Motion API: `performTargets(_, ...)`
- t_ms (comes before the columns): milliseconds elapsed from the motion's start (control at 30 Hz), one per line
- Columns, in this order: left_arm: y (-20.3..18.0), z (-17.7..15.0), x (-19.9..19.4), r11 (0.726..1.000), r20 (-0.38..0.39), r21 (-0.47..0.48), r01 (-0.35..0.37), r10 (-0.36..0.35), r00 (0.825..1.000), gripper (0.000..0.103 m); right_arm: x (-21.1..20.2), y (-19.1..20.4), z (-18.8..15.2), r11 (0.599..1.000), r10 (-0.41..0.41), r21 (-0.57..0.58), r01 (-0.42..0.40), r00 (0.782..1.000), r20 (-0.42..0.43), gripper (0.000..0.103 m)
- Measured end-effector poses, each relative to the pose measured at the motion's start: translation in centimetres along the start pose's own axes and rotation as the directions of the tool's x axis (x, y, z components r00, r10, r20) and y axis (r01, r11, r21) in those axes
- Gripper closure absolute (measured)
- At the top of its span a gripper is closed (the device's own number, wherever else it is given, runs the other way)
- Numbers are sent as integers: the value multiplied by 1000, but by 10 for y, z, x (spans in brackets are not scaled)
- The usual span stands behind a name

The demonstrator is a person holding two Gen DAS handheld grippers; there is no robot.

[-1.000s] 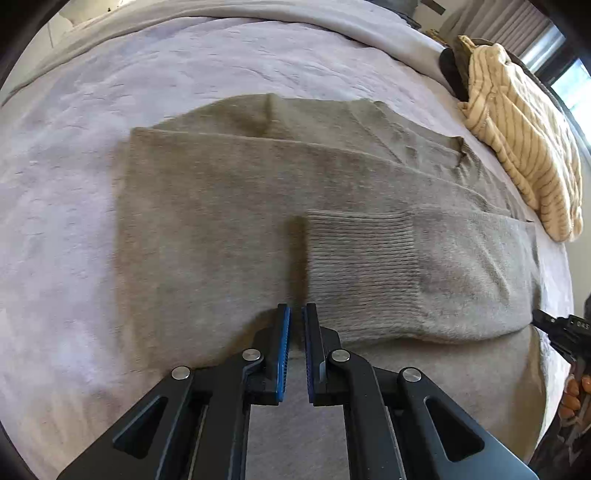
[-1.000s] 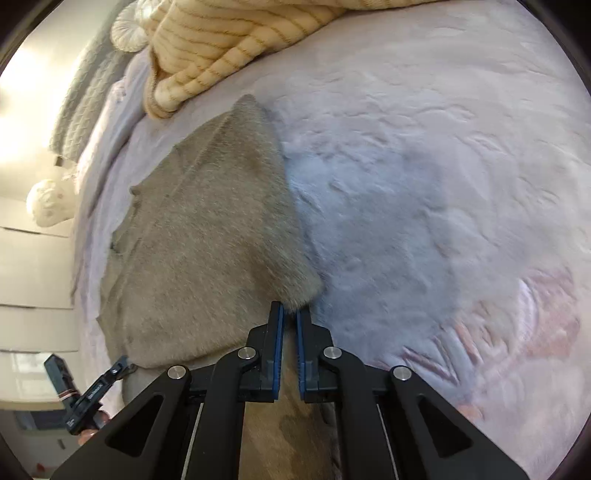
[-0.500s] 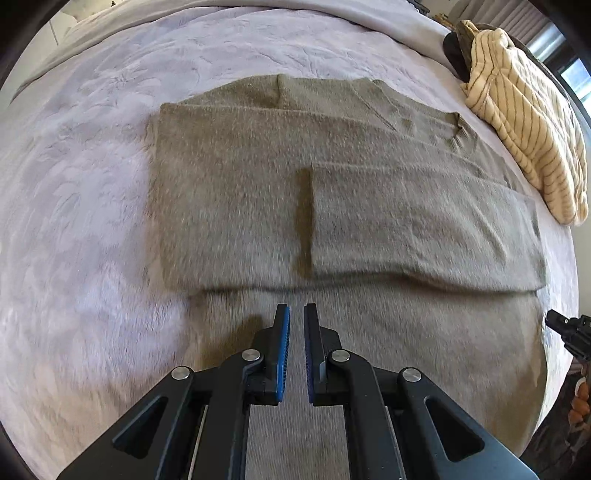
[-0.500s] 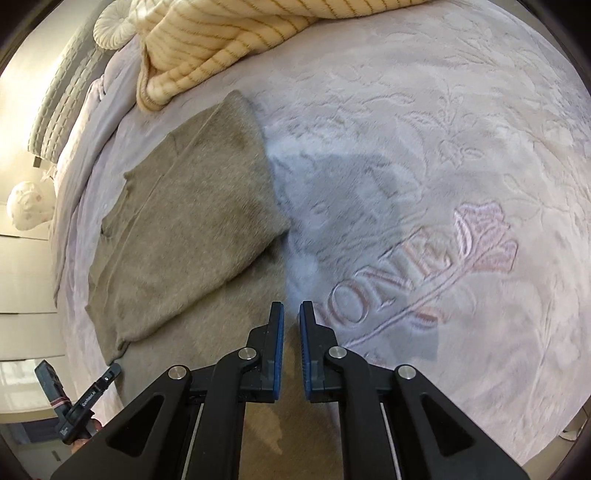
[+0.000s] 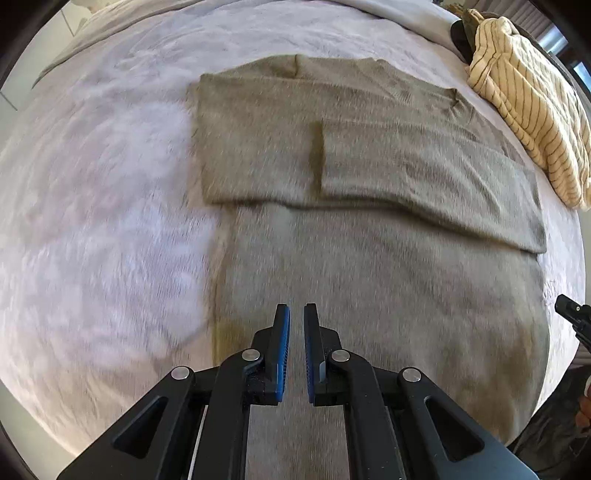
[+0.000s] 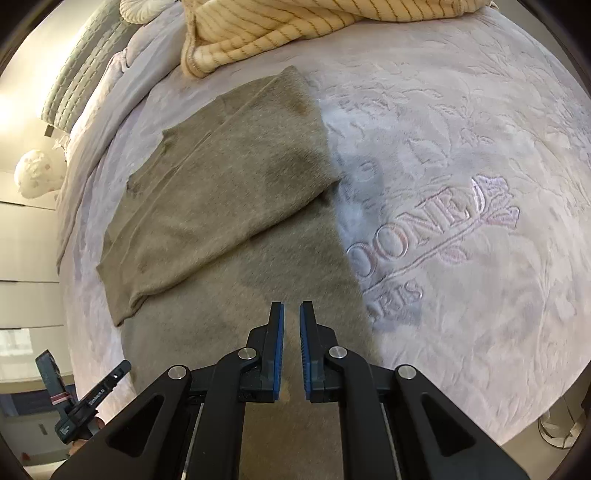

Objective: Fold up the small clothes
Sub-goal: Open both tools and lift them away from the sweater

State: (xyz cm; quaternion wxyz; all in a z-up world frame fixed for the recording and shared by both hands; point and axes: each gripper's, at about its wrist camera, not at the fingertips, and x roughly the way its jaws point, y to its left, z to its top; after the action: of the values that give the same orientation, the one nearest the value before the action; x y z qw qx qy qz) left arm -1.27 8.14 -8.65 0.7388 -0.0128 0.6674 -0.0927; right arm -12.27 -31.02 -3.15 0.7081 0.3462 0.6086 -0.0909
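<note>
An olive-grey knit sweater [image 5: 369,266] lies flat on the bed, its upper part folded over with one sleeve [image 5: 424,173] laid across it. It also shows in the right wrist view [image 6: 221,199]. My left gripper [image 5: 296,314] hovers above the sweater's near, unfolded part, jaws almost together with a narrow gap, holding nothing. My right gripper [image 6: 291,310] hovers over the sweater's near right edge, jaws likewise nearly closed and empty. The right gripper's tip also shows at the right edge of the left wrist view [image 5: 572,314].
The bed has a pale lilac embossed blanket [image 5: 92,221] with pink lettering [image 6: 436,236]. A cream striped garment [image 5: 528,107] is heaped at the far side, also in the right wrist view [image 6: 280,26]. Pillows [image 6: 81,74] lie at the far left.
Both grippers have pulled back and risen from the folded edge. The sweater's fold now lies flat and released, farther from both grippers; the blanket's lettering has come into view.
</note>
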Motion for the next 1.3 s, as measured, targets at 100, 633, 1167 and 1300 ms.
performTargets(100, 3, -10, -5, 1000, -12, 2, -19, 19, 1000, 94, -4, 1, -7, 1000, 0, -2, 0, 1000, -8, 93)
performTargets(633, 5, -41, -40, 999, 25, 22, -37, 37, 999, 1, -19, 16, -28, 999, -23, -44, 21, 999, -27, 57)
performTargets(1167, 8, -42, -48, 996, 10, 49, -70, 69, 998, 1, -32, 51, -40, 978, 88, -192, -84, 996, 10, 8)
performTargets(1300, 8, -45, -47, 996, -7, 55, -66, 66, 998, 1, -26, 53, -45, 976, 104, -190, -108, 994, -33, 0)
